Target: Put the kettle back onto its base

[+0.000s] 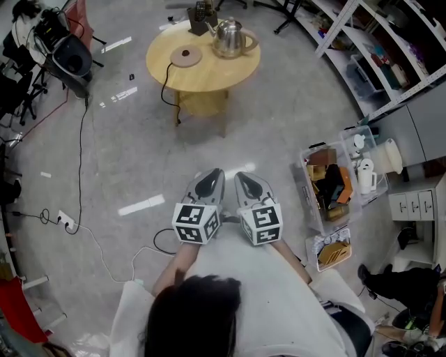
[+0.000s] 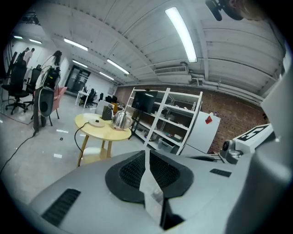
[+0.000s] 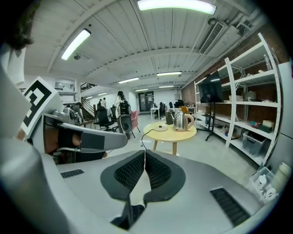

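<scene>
Far left on the grey floor: one black speaker (image 1: 70, 57) on a stand and one white power strip (image 1: 66, 221).

Top centre is one round table (image 1: 209, 75) with a pale wood top and wooden legs. On it sit one flat round base (image 1: 186, 56), tan with a dark centre, and one black cord (image 1: 166, 82) that drops off the left edge. One kettle (image 1: 230, 36), shiny steel with a spout and a curved handle, stands upright on the tabletop just right of the base, apart from it and not on it. One dark box (image 1: 201, 17) sits behind, between the two.

Bottom centre are two grippers, grey plastic with black ribbed pads and one marker cube each. They sit side by side, well short of the table. The left gripper (image 1: 209, 183) has its jaws together with nothing between them (image 2: 146, 164). The right gripper (image 1: 249, 187) has its jaws together too and holds nothing (image 3: 144, 167).

On the right are three clear plastic bins (image 1: 311, 202) holding mixed items, and one white jug (image 1: 366, 176). Top right is one white metal shelf unit (image 1: 348, 14).
</scene>
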`<control>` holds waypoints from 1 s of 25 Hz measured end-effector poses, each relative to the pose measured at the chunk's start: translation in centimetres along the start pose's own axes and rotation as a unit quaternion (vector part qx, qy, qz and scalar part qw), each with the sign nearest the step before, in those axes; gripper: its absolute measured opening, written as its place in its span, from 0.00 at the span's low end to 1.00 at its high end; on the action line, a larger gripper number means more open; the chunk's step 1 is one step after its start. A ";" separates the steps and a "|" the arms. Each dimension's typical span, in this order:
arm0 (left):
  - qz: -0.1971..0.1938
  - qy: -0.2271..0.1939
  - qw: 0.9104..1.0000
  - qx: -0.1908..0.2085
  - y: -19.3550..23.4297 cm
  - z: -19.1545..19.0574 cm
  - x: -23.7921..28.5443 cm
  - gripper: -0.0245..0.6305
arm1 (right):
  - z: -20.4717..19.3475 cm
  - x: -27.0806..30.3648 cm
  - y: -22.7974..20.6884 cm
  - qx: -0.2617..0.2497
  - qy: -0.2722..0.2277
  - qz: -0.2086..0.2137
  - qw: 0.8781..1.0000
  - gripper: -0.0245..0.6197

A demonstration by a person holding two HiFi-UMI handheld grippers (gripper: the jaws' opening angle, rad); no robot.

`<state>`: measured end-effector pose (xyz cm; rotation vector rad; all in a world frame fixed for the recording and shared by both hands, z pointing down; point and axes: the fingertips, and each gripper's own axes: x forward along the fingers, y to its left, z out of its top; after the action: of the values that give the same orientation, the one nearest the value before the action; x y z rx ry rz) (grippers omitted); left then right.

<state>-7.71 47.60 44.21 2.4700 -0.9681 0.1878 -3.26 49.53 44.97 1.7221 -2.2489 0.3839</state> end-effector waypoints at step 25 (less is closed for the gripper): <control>-0.011 0.001 0.999 -0.030 5.9 3.5 6.9 0.11 | -0.1 7.3 -5.0 0.016 0.055 -0.044 0.997 0.08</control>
<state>-6.72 38.05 45.40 2.4244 -0.9309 0.1518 -0.23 41.79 48.04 1.7633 -2.0940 0.4852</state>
